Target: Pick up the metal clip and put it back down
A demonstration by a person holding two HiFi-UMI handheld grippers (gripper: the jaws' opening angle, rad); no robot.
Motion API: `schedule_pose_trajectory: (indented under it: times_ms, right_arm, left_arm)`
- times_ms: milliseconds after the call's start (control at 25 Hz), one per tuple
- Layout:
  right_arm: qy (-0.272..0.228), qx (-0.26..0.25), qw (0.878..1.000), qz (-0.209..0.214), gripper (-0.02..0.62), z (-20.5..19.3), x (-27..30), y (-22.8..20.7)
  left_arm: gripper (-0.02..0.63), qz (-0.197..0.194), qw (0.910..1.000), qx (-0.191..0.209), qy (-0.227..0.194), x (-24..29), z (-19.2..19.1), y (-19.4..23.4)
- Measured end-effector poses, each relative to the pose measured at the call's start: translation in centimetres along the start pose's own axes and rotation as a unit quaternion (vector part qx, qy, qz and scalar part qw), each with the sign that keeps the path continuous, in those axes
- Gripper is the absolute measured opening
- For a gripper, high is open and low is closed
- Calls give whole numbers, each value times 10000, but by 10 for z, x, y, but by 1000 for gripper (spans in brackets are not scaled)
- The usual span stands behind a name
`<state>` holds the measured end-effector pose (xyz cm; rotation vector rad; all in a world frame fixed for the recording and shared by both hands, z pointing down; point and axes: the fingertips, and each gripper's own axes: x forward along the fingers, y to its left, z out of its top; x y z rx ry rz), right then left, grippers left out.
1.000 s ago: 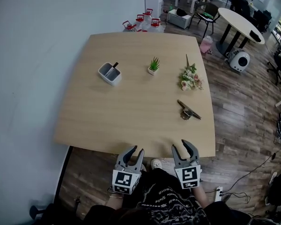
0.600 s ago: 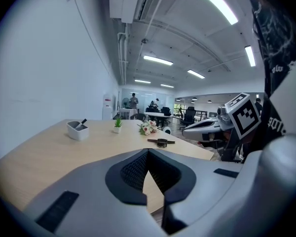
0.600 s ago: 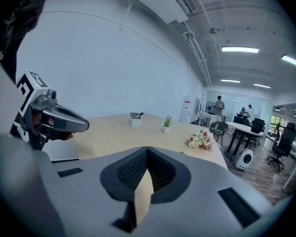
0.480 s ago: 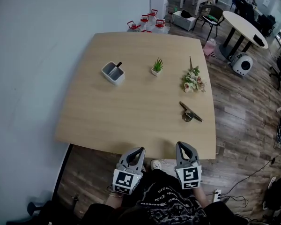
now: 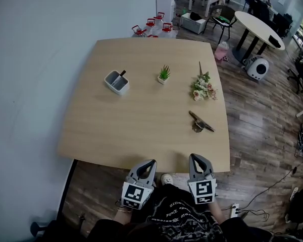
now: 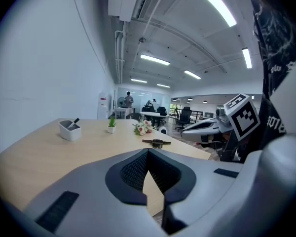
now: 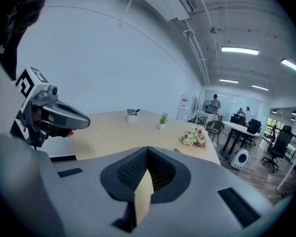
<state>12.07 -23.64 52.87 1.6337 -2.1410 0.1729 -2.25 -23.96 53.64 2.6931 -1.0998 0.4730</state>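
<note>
Left gripper (image 6: 148, 153): jaws clenched, tips meeting, nothing between them; only a sliver of tabletop shows through the gap under the tips. Right gripper (image 7: 147, 152): the same, closed on nothing.

Both grippers sit side by side, close in against my operator's body. In the head view they are at the near edge of the table (image 5: 141, 135), not out over it, and they touch nothing on it.

Metal clip (image 5: 201, 123): lies flat on the table on the right side, near the right edge. It is just this side of the bunch of flowers (image 5: 201, 87) and apart from it. It is free of both grippers and well forward of them, with the right gripper the nearer. In the left gripper view it shows as a dark bar on the wood.

Further back stand a small potted plant (image 5: 163, 74) and a white holder (image 5: 116, 81) with a pen in it, both well clear of the clip.

Step in hand, my judgement: the clip resting on the table with both grippers shut, empty and pulled back fits the clip waiting to be lifted. It fits equally the clip already set down again. The pictures do not settle which, so I call no next move
</note>
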Motion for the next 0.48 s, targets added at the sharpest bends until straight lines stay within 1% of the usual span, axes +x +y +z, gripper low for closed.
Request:
schedule_pose_trajectory:
  times_ms: [240,480]
  right_arm:
    - [18,-14,10000,53,12,-4,-2,0]
    - [46,-89,9999,50,12,-2,1,1]
  left_arm:
    - [9,-32,10000,-20,-56,6,3,-1]
    - [8,-216,9996,-99,-131,8,10,-3]
